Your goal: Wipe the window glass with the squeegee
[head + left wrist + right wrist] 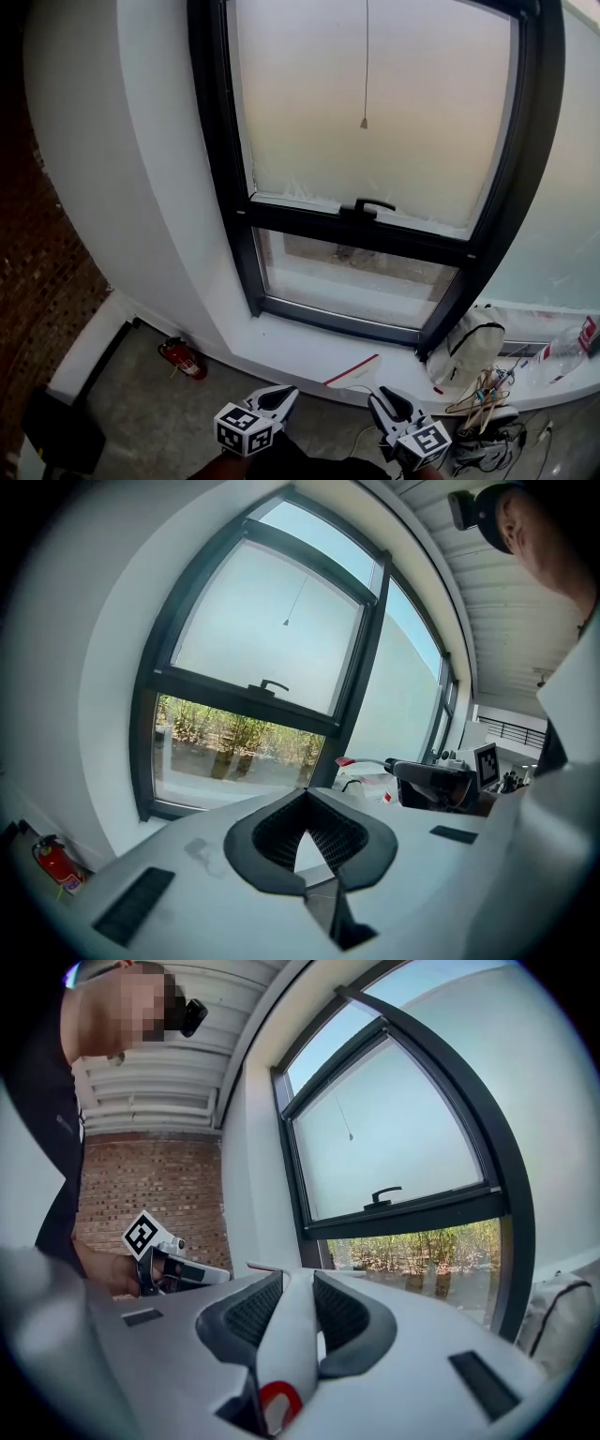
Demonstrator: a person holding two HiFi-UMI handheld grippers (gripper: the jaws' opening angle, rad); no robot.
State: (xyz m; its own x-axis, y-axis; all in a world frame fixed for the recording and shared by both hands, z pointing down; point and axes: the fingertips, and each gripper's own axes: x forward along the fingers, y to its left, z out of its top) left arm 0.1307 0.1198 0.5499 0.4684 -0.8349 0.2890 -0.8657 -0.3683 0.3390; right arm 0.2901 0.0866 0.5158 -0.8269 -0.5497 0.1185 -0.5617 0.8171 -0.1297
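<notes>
Room: a white curved wall [122,187] holds a big window [375,94]. A brick wall [37,272] stands far to the left of the window.
Window: it has a dark frame, with milky glass on top. The lower pane [352,281] is clear, and green bushes show through it.
Handle: a black handle [366,208] sits on the bar in the middle of the window.
Cord: a thin cord [366,66] hangs in front of the window's top glass.
Sill: a white ledge [281,342] runs right under the window.
Squeegee: the squeegee [353,371] is white with a red edge. It is low down, below the window by the sill's edge, and it does not touch the glass.
Right gripper: the right gripper [378,398] is below the window. Its jaws squeeze tight on the squeegee's white handle, which runs between the two pads.
Left gripper: the left gripper [291,392] is also below the window. Its jaw tips press together with nothing between them.
Fire extinguisher: the red fire extinguisher [183,358] lies on the grey floor [141,403], below the window's left corner.
Bag: a white bag [469,347] leans at the window's lower right corner.
</notes>
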